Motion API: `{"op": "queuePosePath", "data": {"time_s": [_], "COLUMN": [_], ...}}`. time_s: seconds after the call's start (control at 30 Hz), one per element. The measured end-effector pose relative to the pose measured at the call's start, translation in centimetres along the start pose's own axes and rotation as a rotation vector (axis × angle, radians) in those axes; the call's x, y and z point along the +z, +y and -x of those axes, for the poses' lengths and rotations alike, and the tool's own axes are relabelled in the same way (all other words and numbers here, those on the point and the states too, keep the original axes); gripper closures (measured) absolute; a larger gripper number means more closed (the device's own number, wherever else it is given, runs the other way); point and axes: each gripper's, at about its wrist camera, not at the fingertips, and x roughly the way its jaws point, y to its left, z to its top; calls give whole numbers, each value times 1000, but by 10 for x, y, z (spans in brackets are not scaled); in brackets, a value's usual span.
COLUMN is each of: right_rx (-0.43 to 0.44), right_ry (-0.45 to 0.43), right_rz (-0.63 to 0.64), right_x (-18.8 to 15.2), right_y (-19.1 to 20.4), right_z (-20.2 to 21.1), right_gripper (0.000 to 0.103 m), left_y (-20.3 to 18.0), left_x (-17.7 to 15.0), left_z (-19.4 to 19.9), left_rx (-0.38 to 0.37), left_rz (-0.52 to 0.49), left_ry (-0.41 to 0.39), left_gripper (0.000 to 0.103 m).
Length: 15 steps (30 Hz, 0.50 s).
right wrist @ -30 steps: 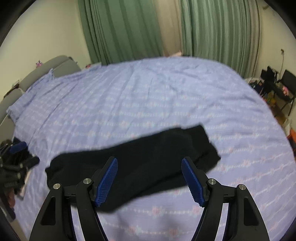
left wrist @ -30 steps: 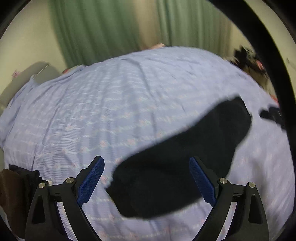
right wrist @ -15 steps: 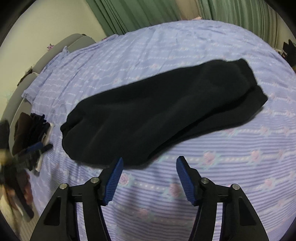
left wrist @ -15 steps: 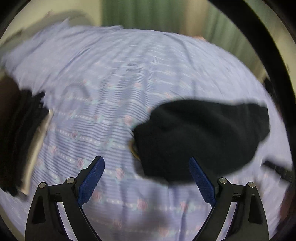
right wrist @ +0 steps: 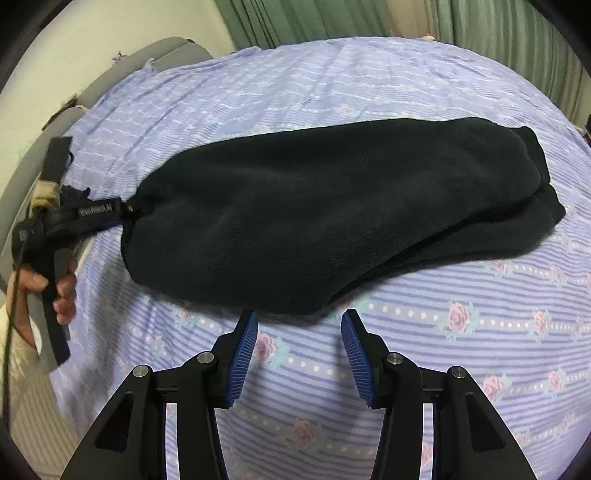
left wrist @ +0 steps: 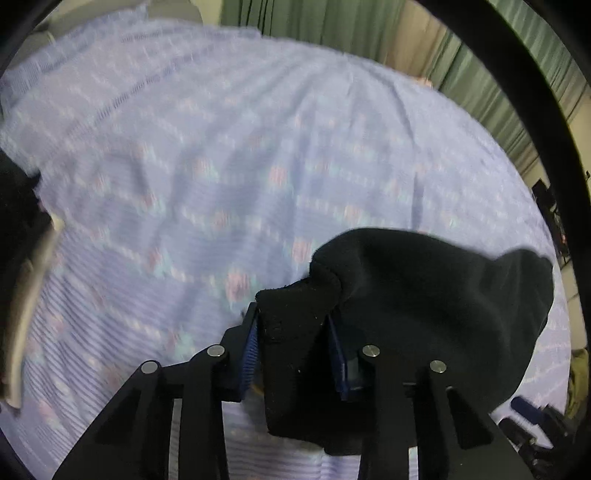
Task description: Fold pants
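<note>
The black pants (right wrist: 332, 206) lie folded lengthwise on the bed, running left to right. My left gripper (left wrist: 291, 336) is shut on the left end of the pants (left wrist: 424, 302), with black cloth bunched between its blue pads. In the right wrist view the left gripper (right wrist: 92, 214) shows at the pants' left end, held by a hand. My right gripper (right wrist: 299, 332) is open and empty, just in front of the pants' near edge, with its pads apart over the sheet.
The bed is covered with a lilac striped sheet with roses (right wrist: 443, 350). Green curtains (right wrist: 480, 26) hang behind it. A grey headboard (right wrist: 122, 77) is at the left. Dark clothes (left wrist: 14, 221) lie at the left edge of the bed.
My left gripper has closed on the left end of the pants. My right gripper has moved closer to the pants' near edge and narrowed a little, still open.
</note>
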Motion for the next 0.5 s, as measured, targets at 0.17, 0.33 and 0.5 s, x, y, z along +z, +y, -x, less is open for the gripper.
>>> {"op": "queuePosePath", "data": {"time_s": [0.17,0.33,0.5], "right_rx": [24,47,72], "right_ry": [5,13,24], "right_rz": [87,139,186], "right_x": [15,38,55], "right_y": [2,4,3], "right_z": [-4,-16,-15], "right_gripper": [54,54,54], "left_y": [-10,-3,-2], "left_x": [26,31,27], "left_z": [-15,-40,-37], "left_rx": [81,117,110], "left_rz": [-79,-93,-83], "left_ry": [-23,28,32], "left_gripper": [70,70,69]}}
